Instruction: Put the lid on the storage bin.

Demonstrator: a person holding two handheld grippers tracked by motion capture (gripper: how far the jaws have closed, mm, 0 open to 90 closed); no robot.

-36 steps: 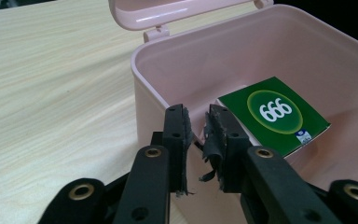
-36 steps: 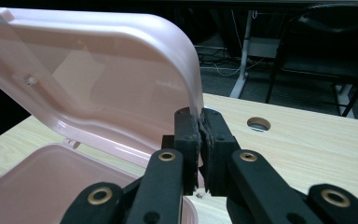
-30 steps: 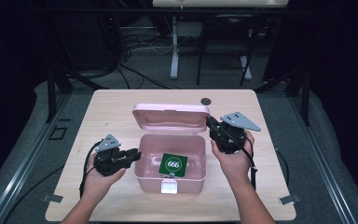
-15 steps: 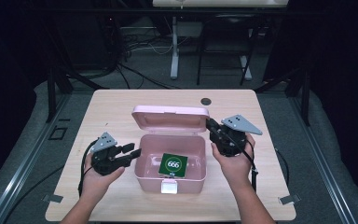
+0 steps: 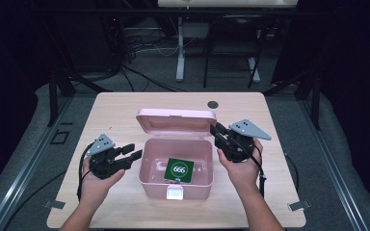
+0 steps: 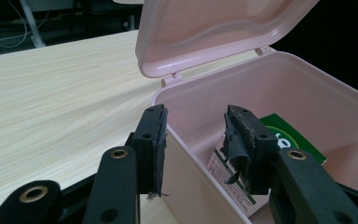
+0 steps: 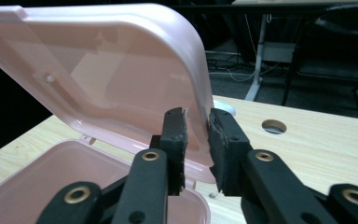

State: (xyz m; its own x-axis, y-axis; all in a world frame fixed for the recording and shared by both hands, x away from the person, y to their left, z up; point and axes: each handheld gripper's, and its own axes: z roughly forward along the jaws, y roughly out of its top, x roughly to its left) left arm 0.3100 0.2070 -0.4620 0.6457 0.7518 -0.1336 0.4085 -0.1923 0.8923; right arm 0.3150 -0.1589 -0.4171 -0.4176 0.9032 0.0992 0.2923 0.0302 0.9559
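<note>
Now | pink box (image 5: pixel 177 182): lid (image 5: pixel 176 122) raised | inside: green packet (image 5: pixel 178 170)

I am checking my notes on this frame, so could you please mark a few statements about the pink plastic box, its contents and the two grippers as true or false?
1. The pink plastic box stands with its hinged lid shut. False: the lid is raised.
2. A green square packet with a white ring lies inside the box. True.
3. The left gripper has its jaws astride the box's side wall, and they have just been opening. True.
4. The right gripper holds the green packet. False: its jaws stand on either side of the lid's edge, with a gap showing, and they have just been opening.
5. A round hole shows in the light wooden table behind the box. True.
</note>
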